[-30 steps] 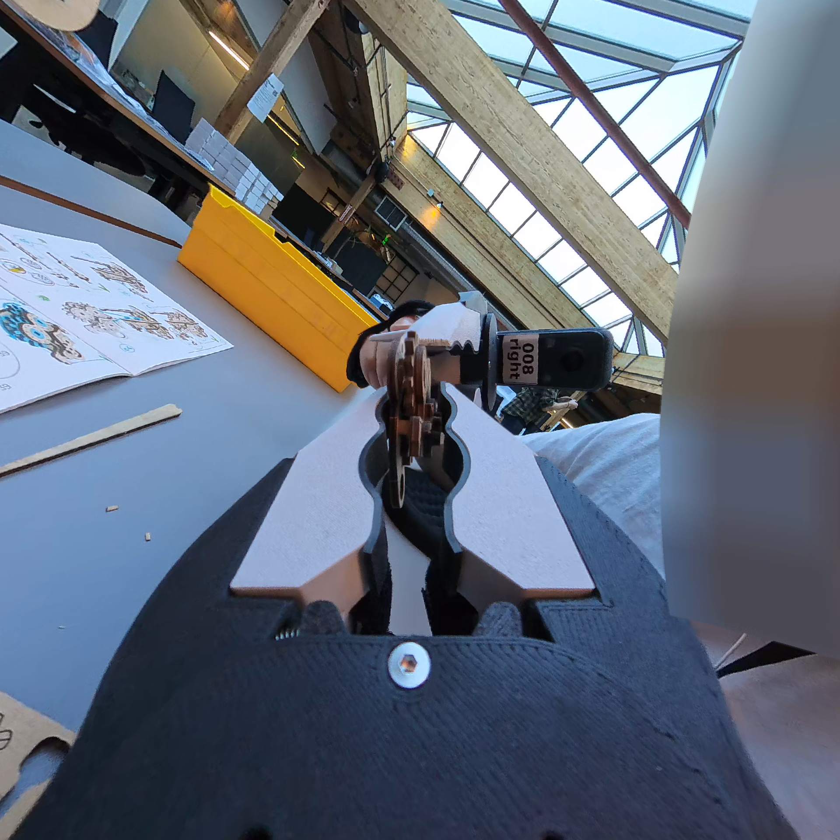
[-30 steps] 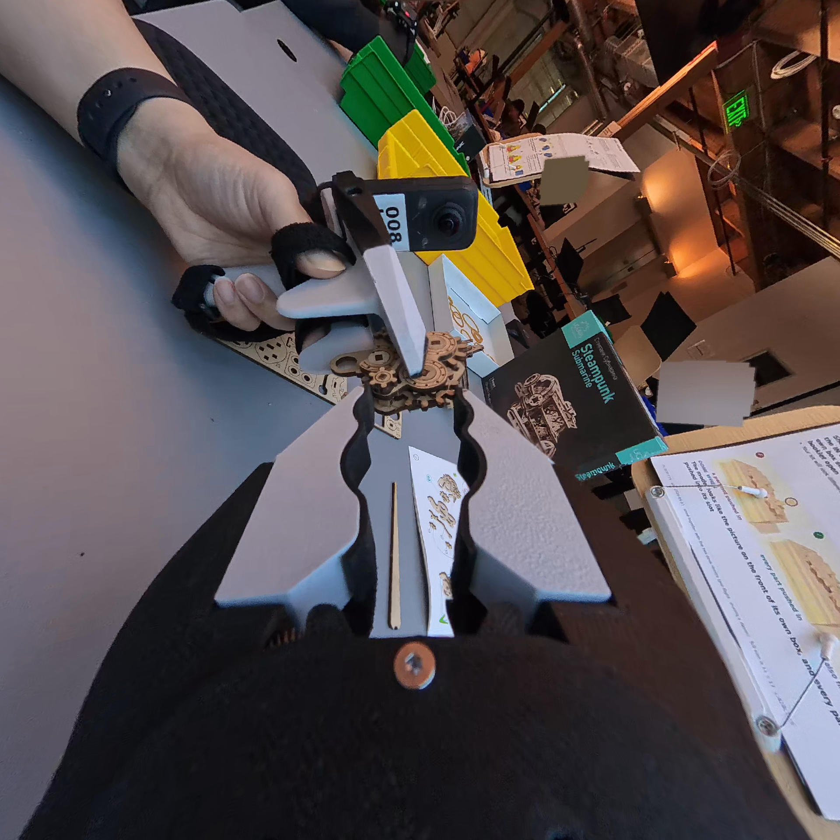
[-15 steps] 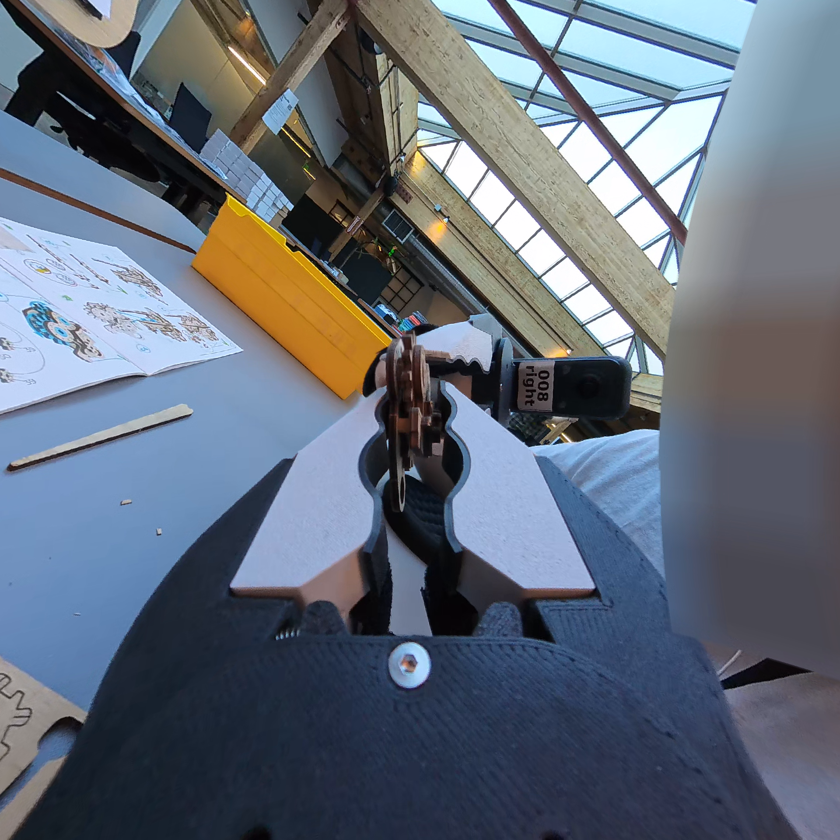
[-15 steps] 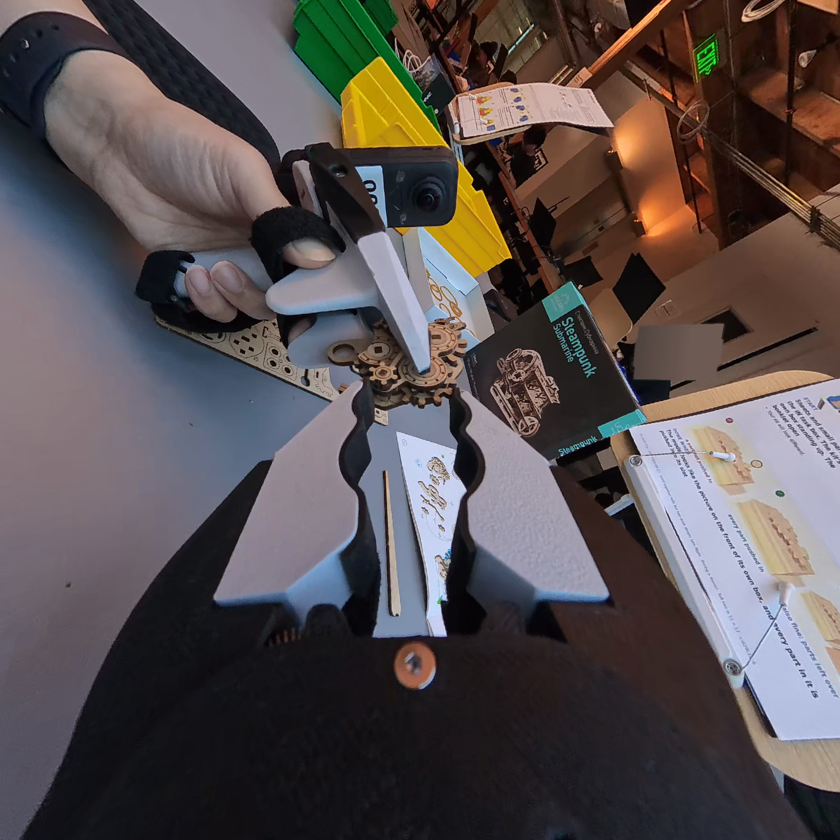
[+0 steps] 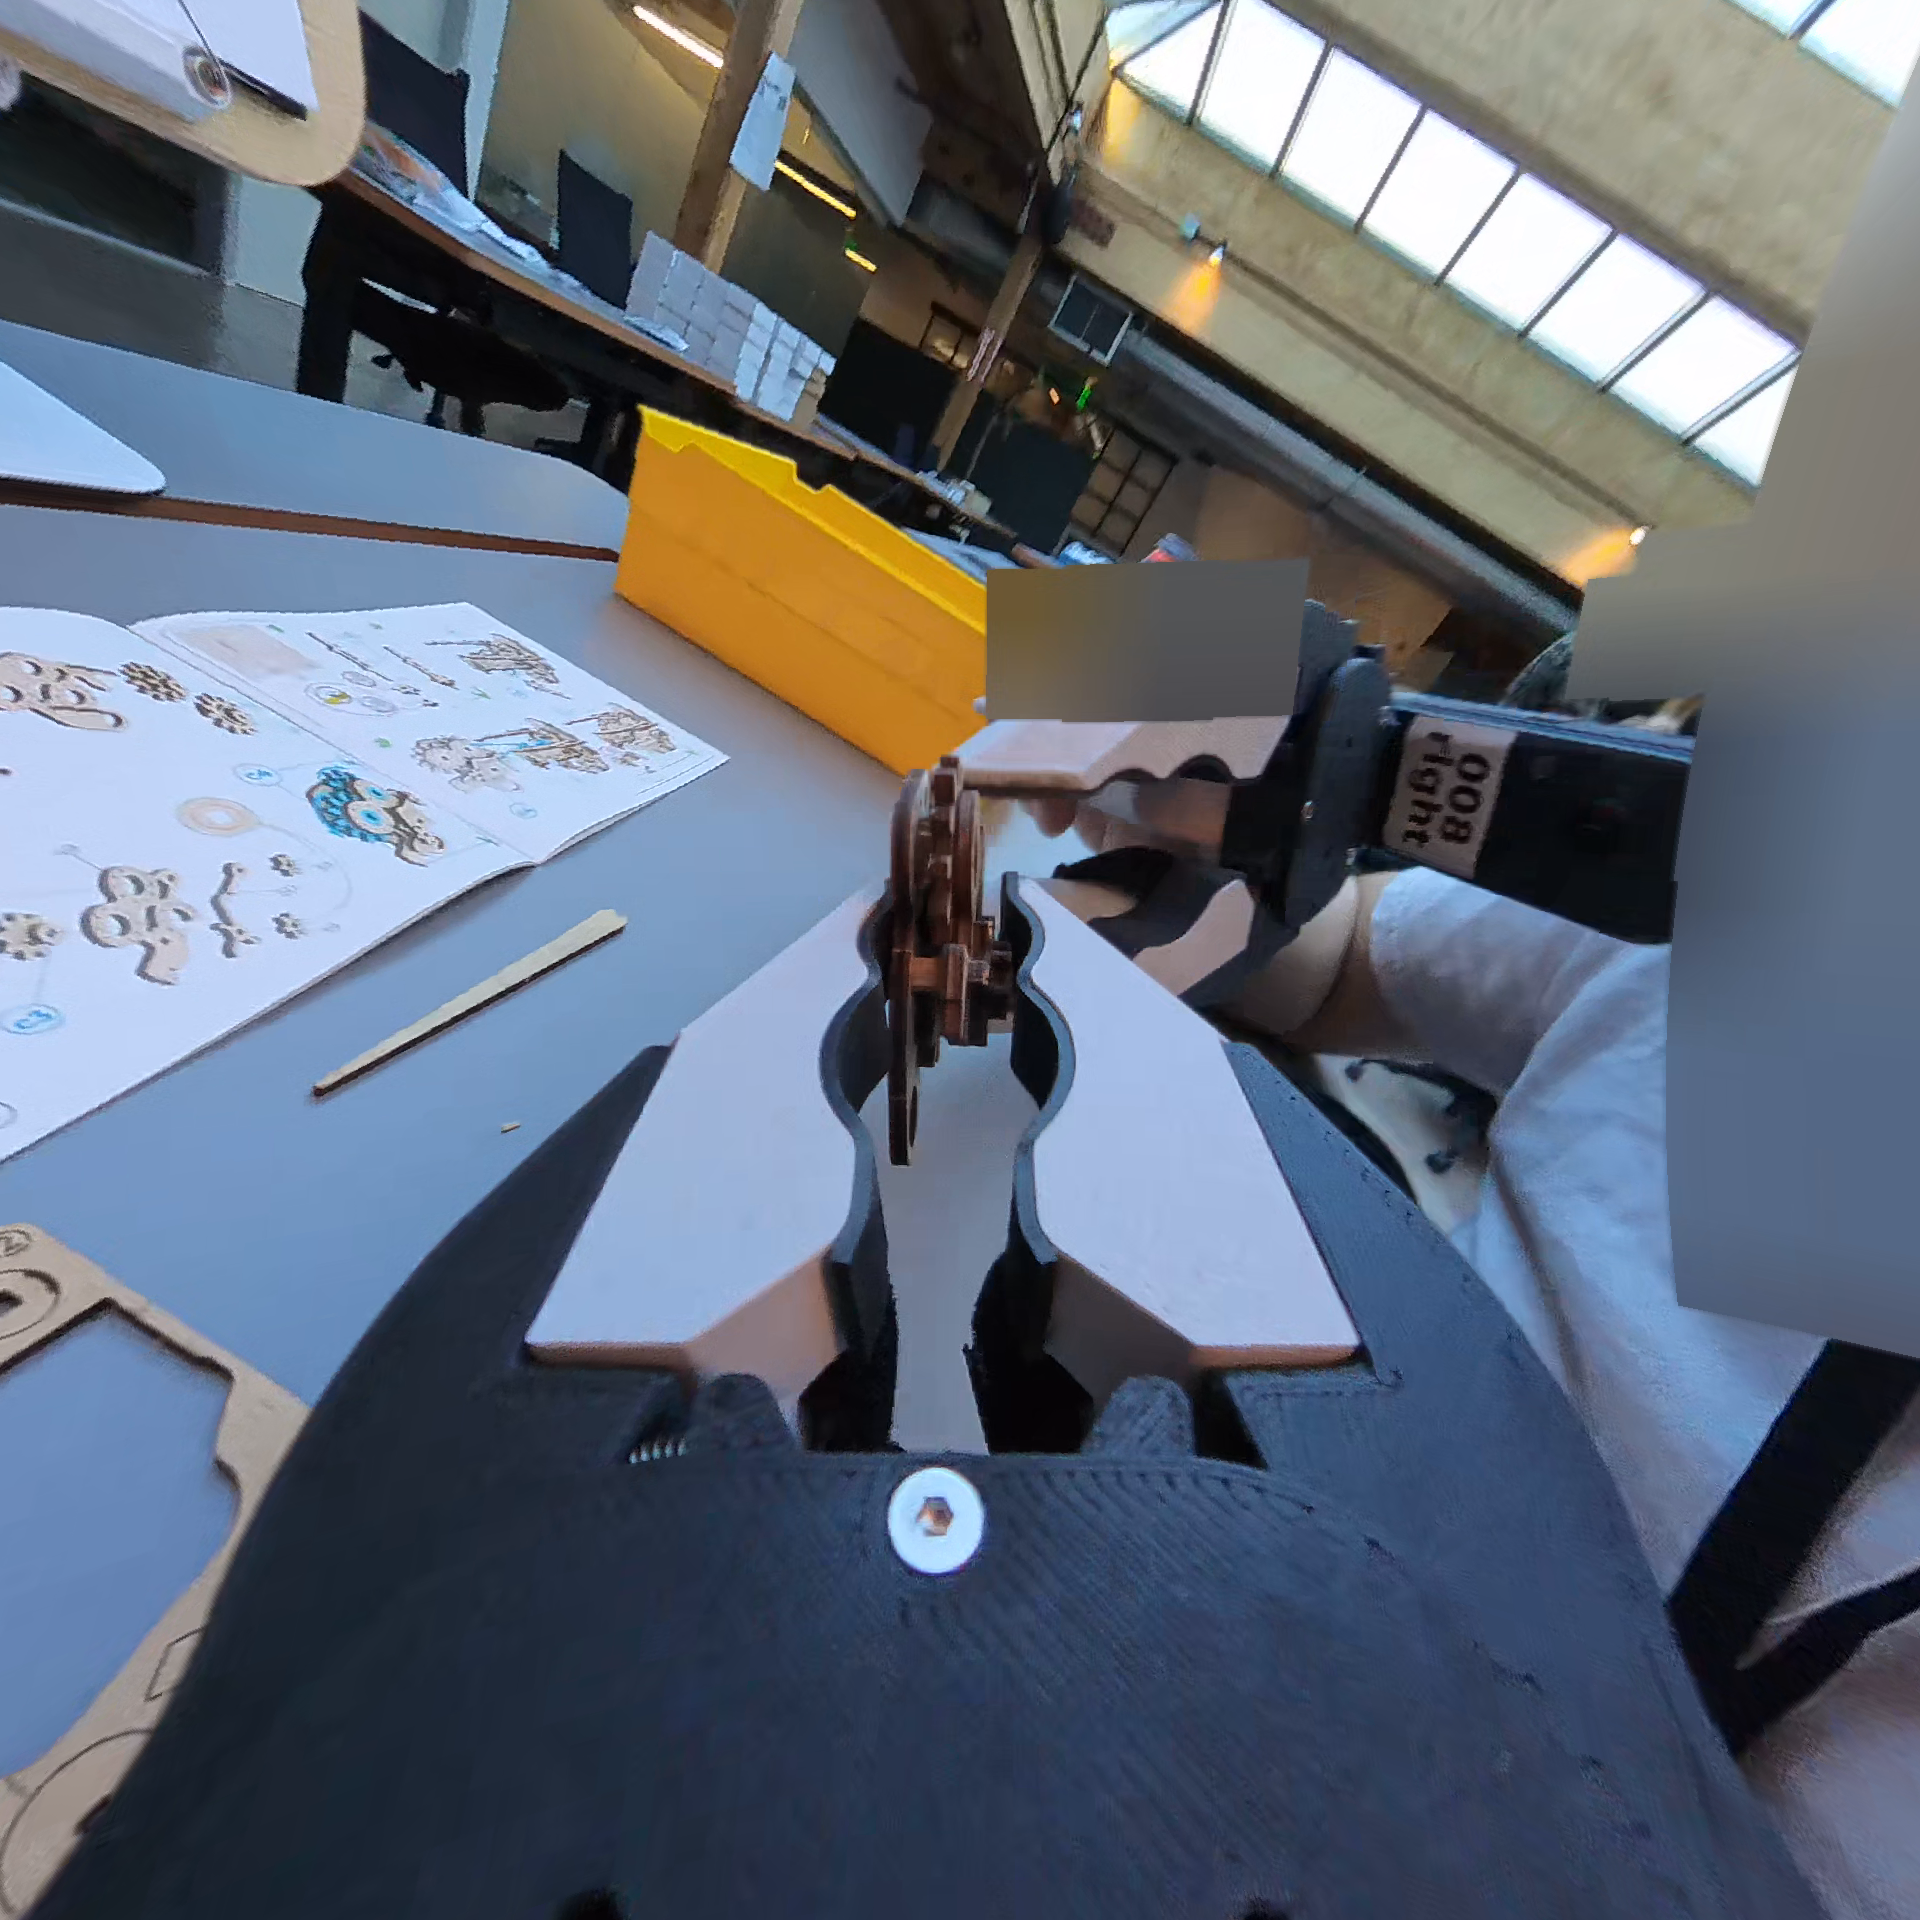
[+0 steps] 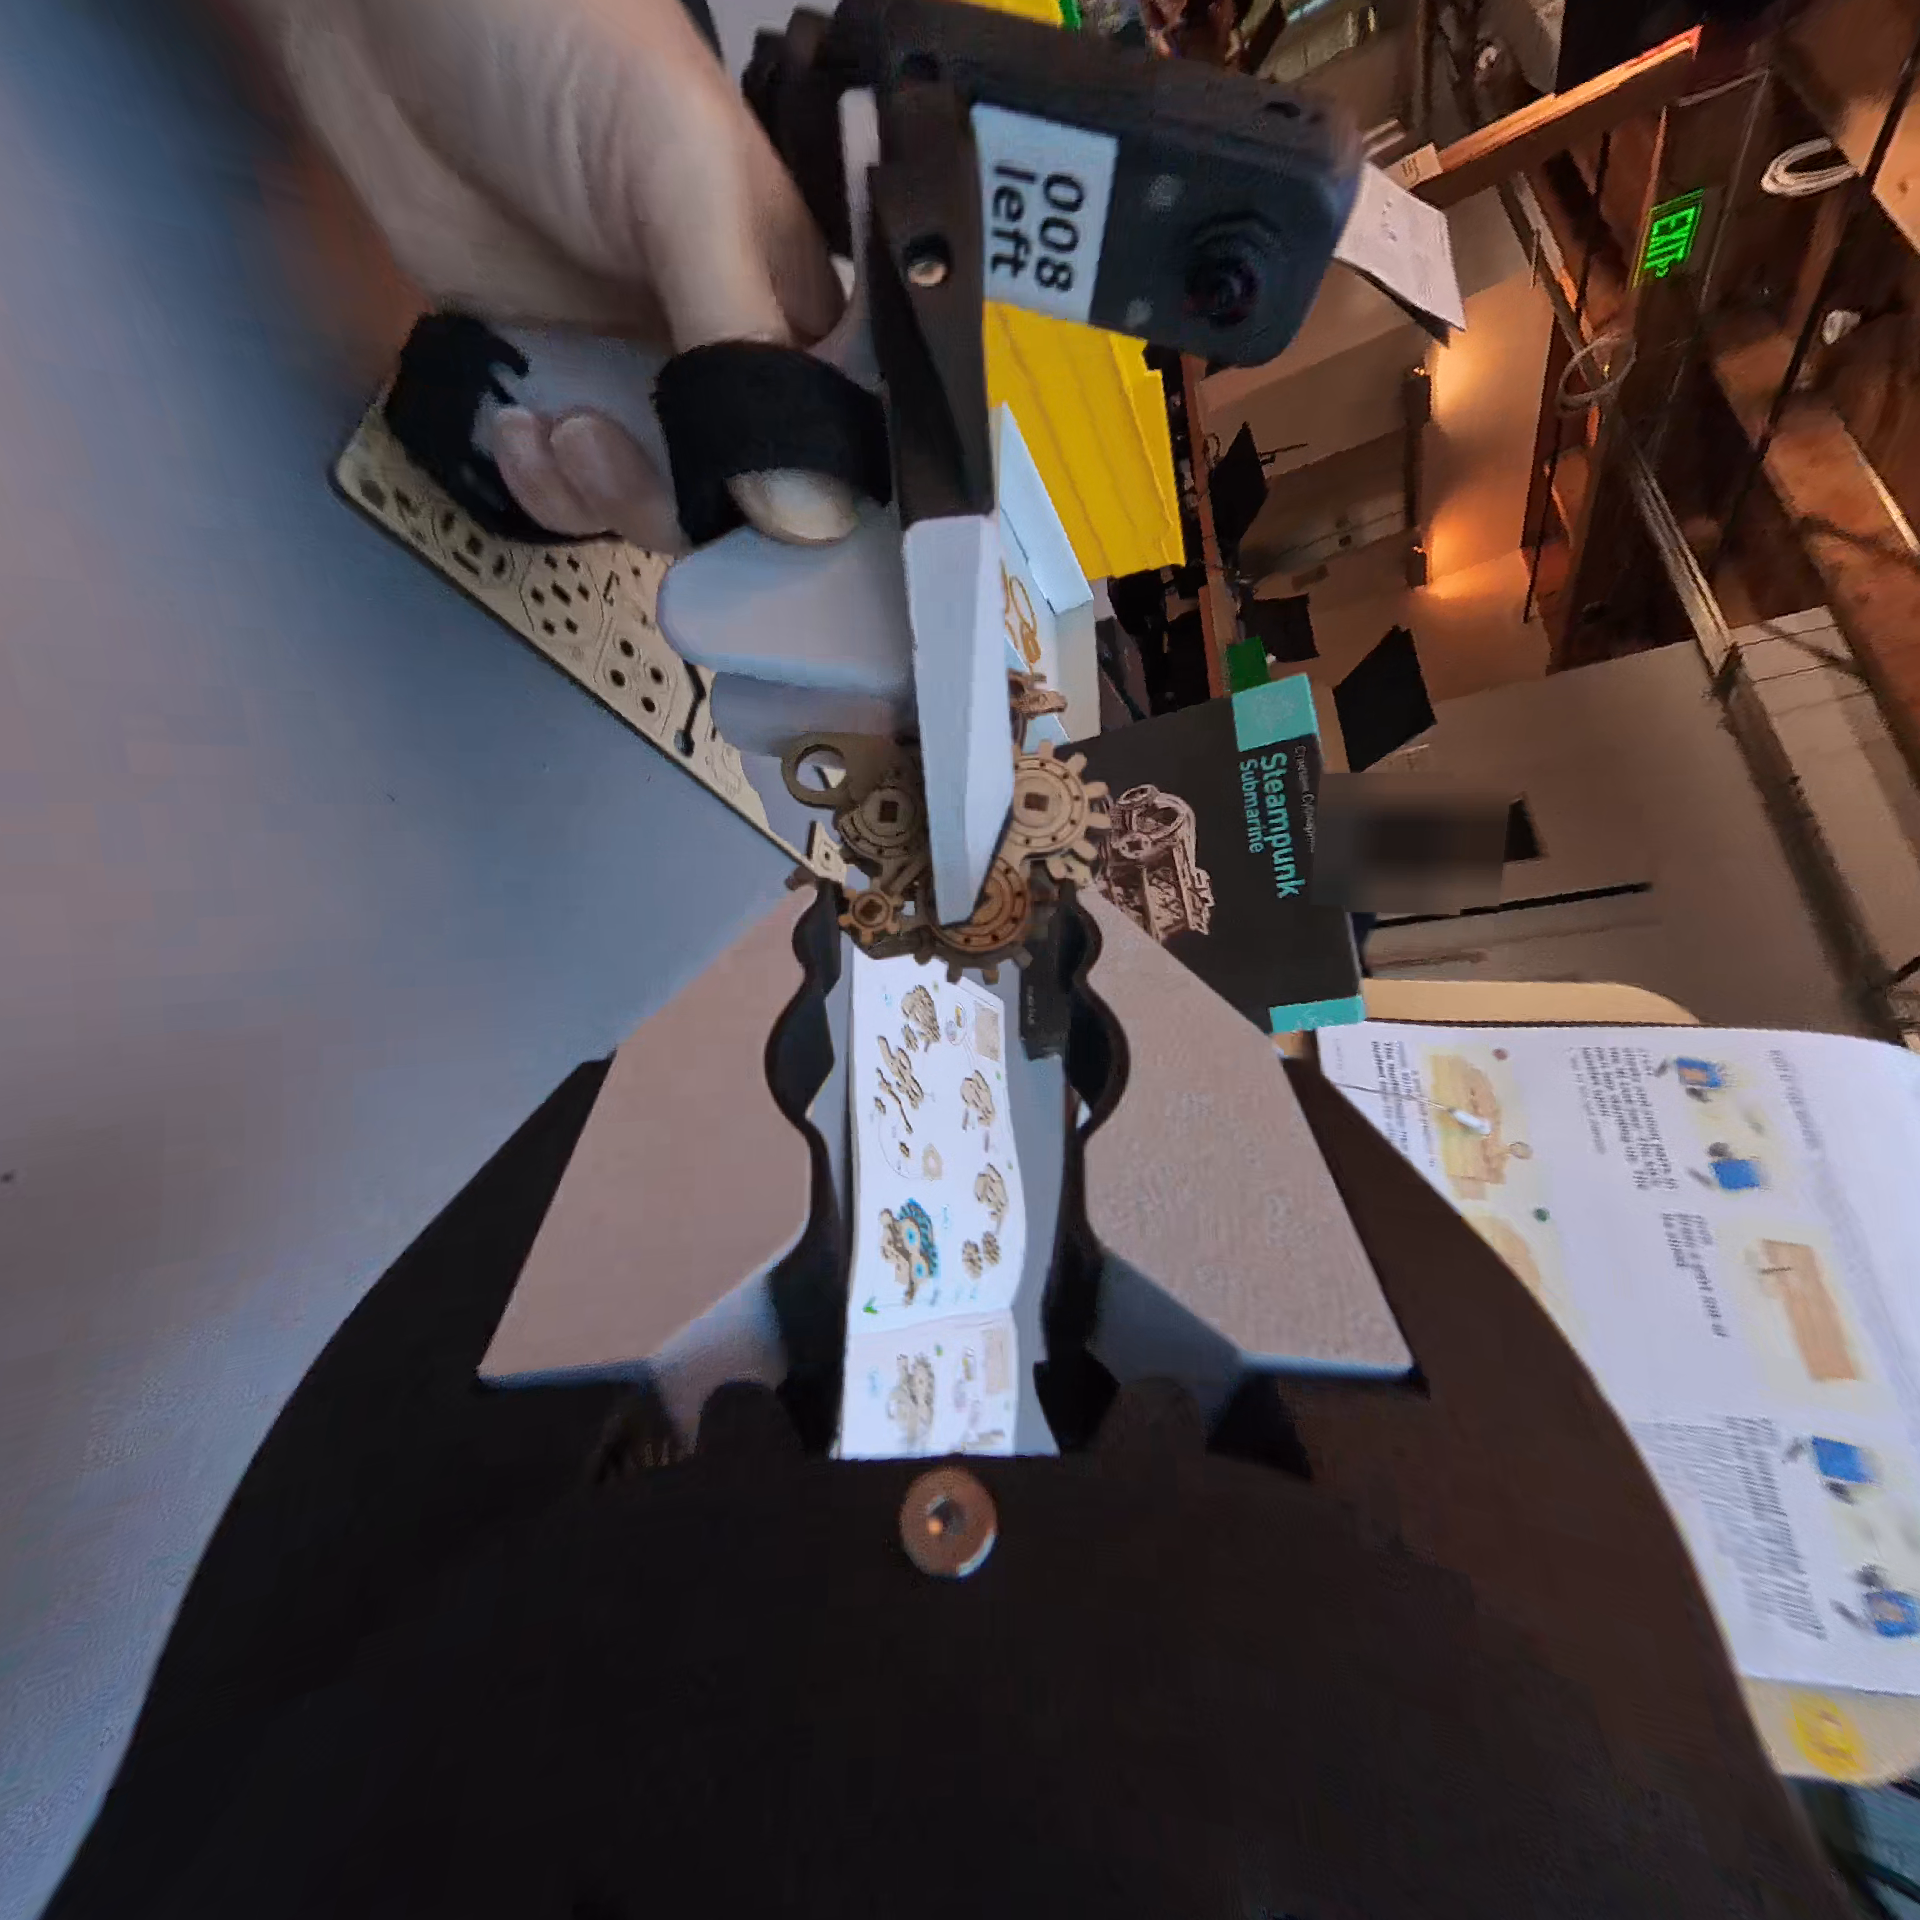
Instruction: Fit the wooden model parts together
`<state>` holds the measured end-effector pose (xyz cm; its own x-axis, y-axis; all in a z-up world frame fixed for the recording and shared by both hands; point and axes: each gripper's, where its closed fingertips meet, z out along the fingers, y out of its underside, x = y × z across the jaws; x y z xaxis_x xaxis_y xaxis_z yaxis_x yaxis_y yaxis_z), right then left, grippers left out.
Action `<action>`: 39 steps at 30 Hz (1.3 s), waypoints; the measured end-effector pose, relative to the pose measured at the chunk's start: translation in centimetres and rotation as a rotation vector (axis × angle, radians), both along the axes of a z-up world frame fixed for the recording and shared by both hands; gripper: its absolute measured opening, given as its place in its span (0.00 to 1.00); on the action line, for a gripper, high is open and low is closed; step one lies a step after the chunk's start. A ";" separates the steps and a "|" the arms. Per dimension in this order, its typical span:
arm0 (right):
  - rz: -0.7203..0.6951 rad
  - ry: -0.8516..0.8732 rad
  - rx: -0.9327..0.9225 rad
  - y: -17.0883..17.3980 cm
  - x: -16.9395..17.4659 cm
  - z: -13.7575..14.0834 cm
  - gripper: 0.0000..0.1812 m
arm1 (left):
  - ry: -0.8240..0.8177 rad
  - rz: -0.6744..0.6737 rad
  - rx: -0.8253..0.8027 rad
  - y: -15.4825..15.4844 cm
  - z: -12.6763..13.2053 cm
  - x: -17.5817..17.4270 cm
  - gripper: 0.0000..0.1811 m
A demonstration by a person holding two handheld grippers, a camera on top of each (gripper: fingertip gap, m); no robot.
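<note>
A brown wooden gear assembly (image 5: 935, 862) stands on edge between the fingers of my left gripper (image 5: 945, 914), which is shut on it above the grey table. In the right wrist view the assembly (image 6: 1049, 821) is flat-on, clamped by the left gripper (image 6: 961, 894), which a person's hand (image 6: 582, 187) holds. My right gripper (image 6: 951, 930) is open, its fingertips flanking the assembly's lower edge. In the left wrist view the right gripper (image 5: 1023, 831) comes in from the right, its upper finger at the assembly's top.
An open instruction booklet (image 5: 312, 790) and a thin wooden strip (image 5: 468, 1003) lie on the table at left. A yellow bin (image 5: 790, 592) stands behind. A punched wooden sheet (image 6: 582, 613), a black box (image 6: 1226, 862) and a board with printed pages (image 6: 1610, 1299) surround the work spot. Only a small space, under 4 cm, lies between the two pairs of fingers.
The two grippers have come closer together. The right gripper's fingertips now reach the assembly's edge. The left gripper has kept its hold and tilted down toward the table.
</note>
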<state>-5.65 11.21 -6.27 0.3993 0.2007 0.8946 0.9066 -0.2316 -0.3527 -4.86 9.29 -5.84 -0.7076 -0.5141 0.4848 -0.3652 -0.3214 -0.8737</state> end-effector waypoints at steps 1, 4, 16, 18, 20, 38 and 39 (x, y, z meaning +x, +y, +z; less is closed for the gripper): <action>-0.022 -0.054 -0.005 0.0 0.1 -0.1 0.22 | -0.008 0.015 0.038 -0.1 -0.2 0.0 0.08; -0.069 -0.042 0.055 0.2 0.2 1.4 0.24 | -0.040 0.032 0.010 0.2 0.5 0.0 0.08; -0.282 -0.062 -0.245 -0.4 2.8 -2.8 0.35 | -0.133 0.079 0.171 -0.6 0.4 -0.3 0.08; -0.276 -0.131 -0.131 0.0 2.9 -1.0 0.28 | -0.147 0.101 0.214 -0.5 0.2 -0.2 0.08; -0.273 -0.155 -0.143 -0.2 2.7 -0.8 0.27 | -0.141 0.107 0.223 -0.4 0.1 -0.1 0.08; -0.349 -0.072 -0.243 -0.1 2.9 -3.8 0.34 | -0.043 0.137 0.148 0.4 -1.0 0.7 0.08; -0.347 -0.052 -0.235 0.0 2.8 -3.7 0.34 | -0.035 0.134 0.129 0.6 -0.9 0.7 0.08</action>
